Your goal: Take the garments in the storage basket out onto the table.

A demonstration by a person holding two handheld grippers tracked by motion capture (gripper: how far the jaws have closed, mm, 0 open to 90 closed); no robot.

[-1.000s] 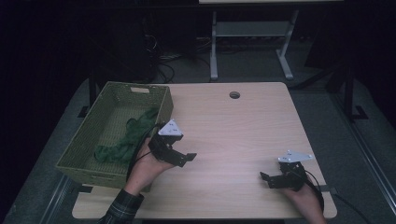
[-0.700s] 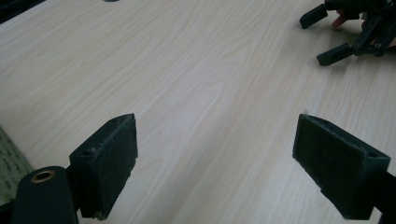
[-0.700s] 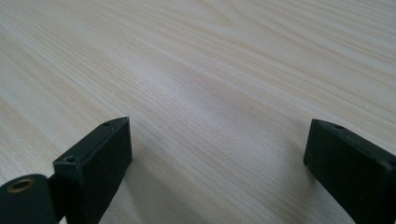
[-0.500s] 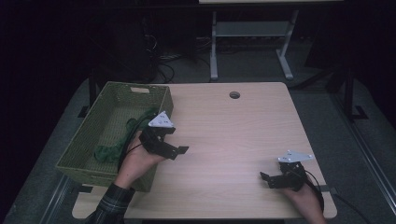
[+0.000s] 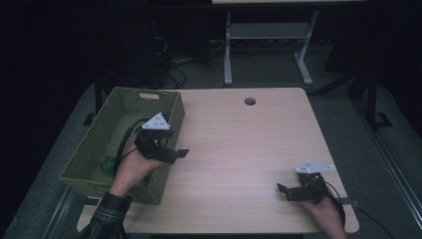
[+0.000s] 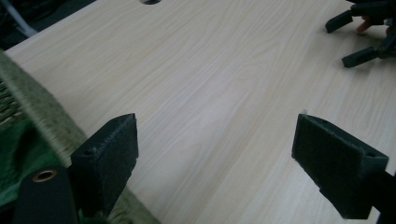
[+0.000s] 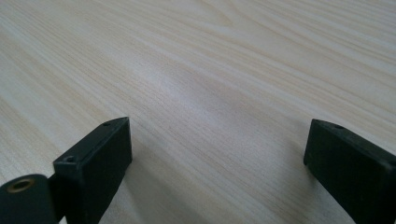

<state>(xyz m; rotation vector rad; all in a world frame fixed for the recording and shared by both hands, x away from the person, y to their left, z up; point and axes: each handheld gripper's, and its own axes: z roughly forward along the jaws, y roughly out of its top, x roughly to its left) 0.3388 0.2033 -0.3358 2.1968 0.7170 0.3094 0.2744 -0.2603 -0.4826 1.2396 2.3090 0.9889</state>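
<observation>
Green cloth (image 5: 107,163) lies in the basket (image 5: 124,97) at far left. Left tool (image 5: 171,152), jaws wide and empty, hovers over basket's near wall. Right tool (image 5: 287,191) open, resting low on tabletop (image 5: 239,144). Likely step: reaching; next, dip left tool onto cloth.

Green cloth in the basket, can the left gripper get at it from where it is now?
Probably yes. The left gripper hangs open at the basket wall, the cloth lies in the open-topped basket beside that hand, and nothing covers it.

Light wood table (image 5: 239,144), green basket (image 5: 99,134) on it
</observation>
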